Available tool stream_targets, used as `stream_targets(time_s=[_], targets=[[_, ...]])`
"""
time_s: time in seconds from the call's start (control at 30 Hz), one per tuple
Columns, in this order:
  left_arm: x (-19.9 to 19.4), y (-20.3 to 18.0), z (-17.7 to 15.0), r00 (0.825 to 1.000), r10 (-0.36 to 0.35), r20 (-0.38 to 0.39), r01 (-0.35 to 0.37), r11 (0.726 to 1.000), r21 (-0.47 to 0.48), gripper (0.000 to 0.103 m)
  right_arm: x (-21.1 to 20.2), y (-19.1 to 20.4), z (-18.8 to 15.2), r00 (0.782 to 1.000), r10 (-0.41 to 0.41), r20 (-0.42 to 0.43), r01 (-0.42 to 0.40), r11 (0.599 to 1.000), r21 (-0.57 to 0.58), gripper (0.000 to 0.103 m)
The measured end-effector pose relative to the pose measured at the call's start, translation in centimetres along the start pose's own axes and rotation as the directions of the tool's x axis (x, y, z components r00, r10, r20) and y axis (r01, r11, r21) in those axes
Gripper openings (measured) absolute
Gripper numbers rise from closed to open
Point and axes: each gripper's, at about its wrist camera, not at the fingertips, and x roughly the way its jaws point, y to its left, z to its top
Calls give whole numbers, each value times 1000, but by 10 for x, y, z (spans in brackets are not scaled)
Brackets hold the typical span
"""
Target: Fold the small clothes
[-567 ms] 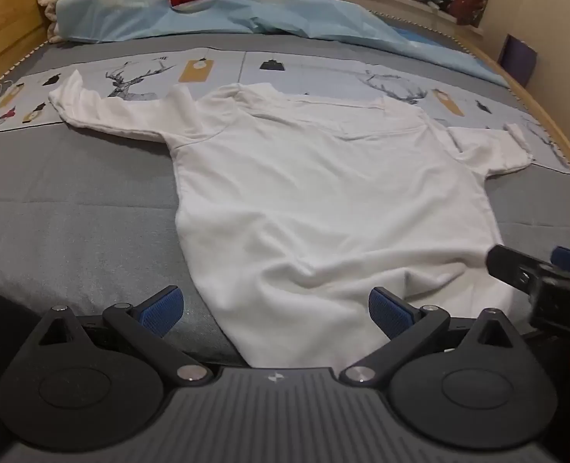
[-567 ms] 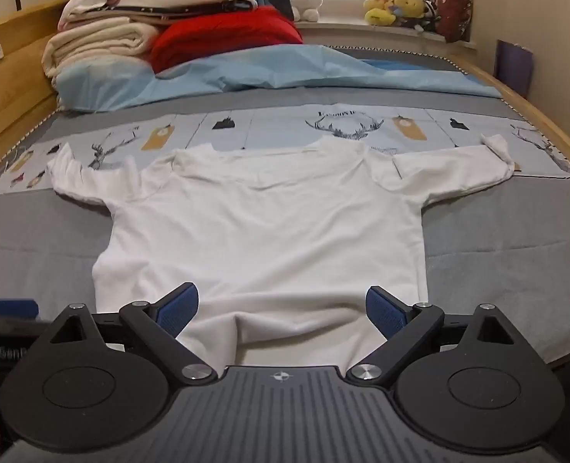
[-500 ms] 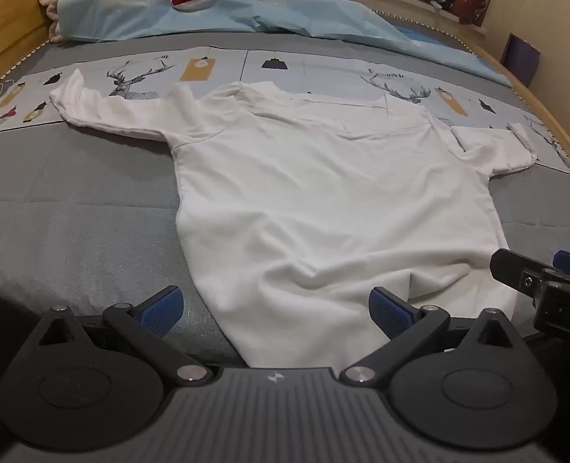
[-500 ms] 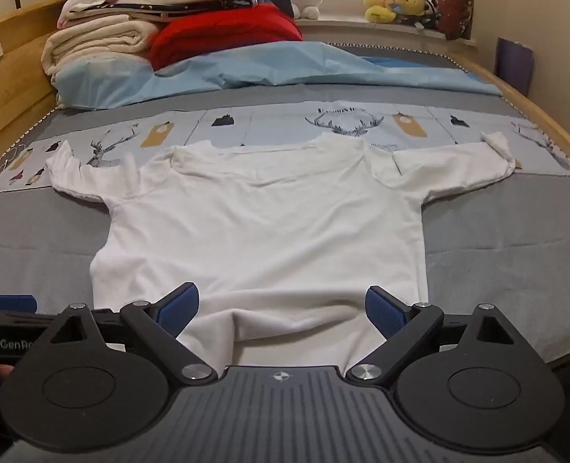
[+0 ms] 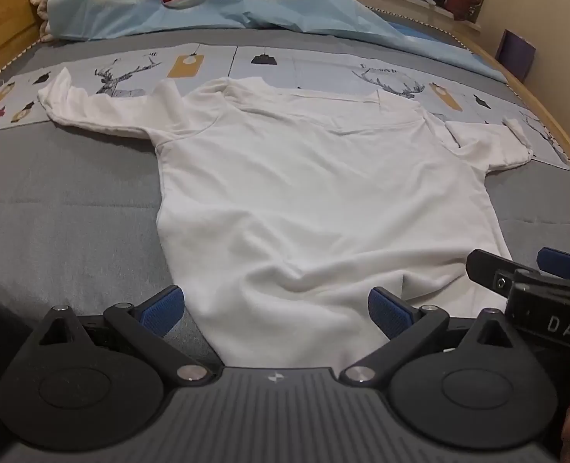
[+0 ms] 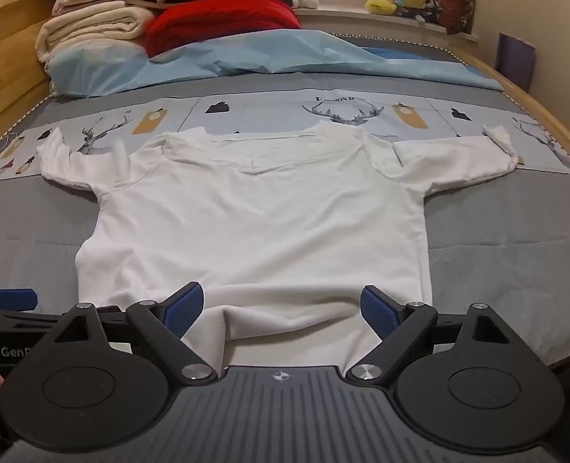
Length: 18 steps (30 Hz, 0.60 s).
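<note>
Both views show fingers spread wide, gripping nothing. Left wrist view: the left gripper [image 5: 273, 310] hovers at the hem, six o'clock of the white shirt [image 5: 323, 193], spread flat on the bed [image 5: 65, 208] for folding. Right wrist view: the right gripper [image 6: 281, 310] straddles the hem's bunched middle, seemingly ready to pinch it.

The white shirt [image 6: 254, 231] is soft matt knit cloth, lying on the quilted grey bedspread [image 6: 497, 254]. Beyond the shirt, the blue sheet [image 6: 285, 54] looks smooth, faintly sheened; beside it, the bed frame [image 6: 7, 77] is lacquered wood.
</note>
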Motion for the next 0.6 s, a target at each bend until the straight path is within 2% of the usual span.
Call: stream_targets(time_s=[0.17,0.6], targets=[[3,2,1,1000,-4,-16,4,1000,-17,102,2,-5,4,1000,18,-6,-18,1000,-11,89],[8,2,1,999,-6,-38,5,1000,-22,102,7,-3,4,1000,3,-23,-3,1000,-11,89]])
